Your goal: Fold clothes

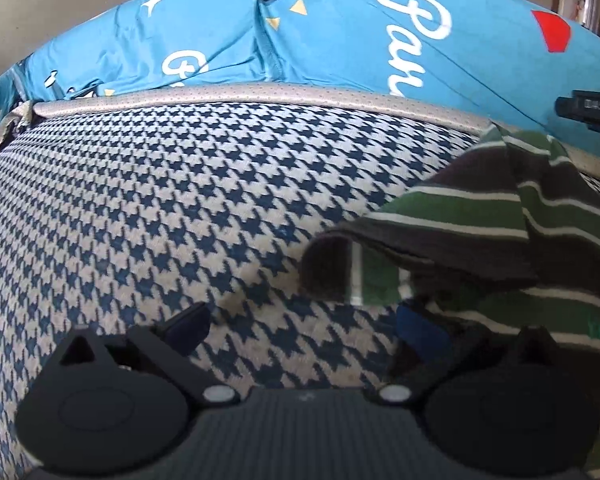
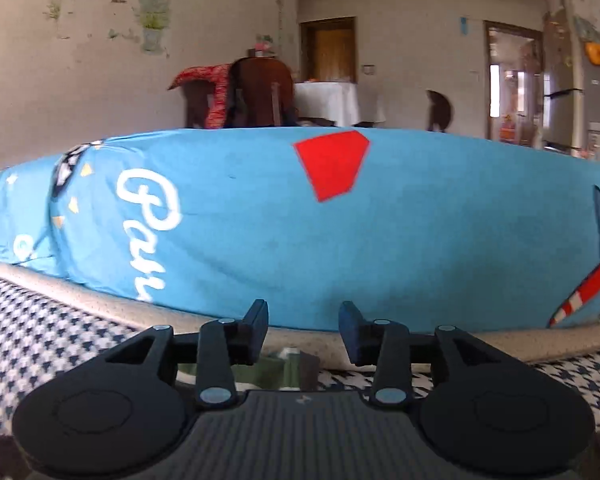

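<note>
A green, dark grey and white striped garment (image 1: 480,216) lies crumpled at the right of the left wrist view on a blue-and-white houndstooth surface (image 1: 180,200). My left gripper (image 1: 300,328) is open wide just above that surface. The garment's folded edge hangs over its right finger (image 1: 418,330), and nothing sits between the fingers. My right gripper (image 2: 304,328) is open and holds nothing. It points at a blue printed quilt (image 2: 260,220). A small strip of the green garment (image 2: 288,372) shows beneath it.
The blue quilt (image 1: 340,40) is piled along the far side behind a beige piped edge (image 1: 260,94). A black tool part (image 1: 588,114) juts in at the right. Beyond the quilt stand a dark chair (image 2: 260,92), a white-clothed table (image 2: 328,102) and doorways.
</note>
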The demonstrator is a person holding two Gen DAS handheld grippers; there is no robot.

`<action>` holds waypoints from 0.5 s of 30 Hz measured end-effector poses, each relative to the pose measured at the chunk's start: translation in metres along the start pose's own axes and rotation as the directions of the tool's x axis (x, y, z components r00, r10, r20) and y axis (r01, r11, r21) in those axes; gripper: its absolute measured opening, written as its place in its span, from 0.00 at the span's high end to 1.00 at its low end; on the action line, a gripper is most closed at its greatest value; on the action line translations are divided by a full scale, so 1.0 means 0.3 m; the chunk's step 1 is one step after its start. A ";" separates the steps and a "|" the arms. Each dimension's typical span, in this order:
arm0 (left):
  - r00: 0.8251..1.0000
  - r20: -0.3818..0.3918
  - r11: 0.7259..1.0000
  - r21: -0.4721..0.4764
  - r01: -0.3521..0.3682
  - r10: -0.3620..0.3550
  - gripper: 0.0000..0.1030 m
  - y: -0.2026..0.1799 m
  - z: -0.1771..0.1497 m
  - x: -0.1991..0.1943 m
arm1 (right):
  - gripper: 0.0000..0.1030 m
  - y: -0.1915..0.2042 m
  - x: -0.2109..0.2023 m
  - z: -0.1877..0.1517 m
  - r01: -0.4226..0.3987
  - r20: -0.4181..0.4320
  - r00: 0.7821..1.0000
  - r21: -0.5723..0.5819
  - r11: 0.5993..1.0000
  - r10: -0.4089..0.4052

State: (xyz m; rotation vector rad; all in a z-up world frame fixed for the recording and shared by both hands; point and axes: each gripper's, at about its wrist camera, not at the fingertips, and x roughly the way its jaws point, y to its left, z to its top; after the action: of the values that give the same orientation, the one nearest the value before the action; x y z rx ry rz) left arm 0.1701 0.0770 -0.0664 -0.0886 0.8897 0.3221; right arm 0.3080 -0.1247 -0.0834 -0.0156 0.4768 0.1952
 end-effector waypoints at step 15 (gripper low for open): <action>1.000 0.019 0.998 -0.062 -0.021 0.022 0.00 0.055 0.048 -0.040 | 0.62 0.029 -0.040 -0.055 -0.347 -0.231 0.903 0.105 0.932 0.362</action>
State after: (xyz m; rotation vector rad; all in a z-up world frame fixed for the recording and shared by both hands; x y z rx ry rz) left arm 0.1687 0.0929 -0.0470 -0.1327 0.8615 0.3697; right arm 0.2884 -0.1193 -0.0922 0.1099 0.7348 0.5427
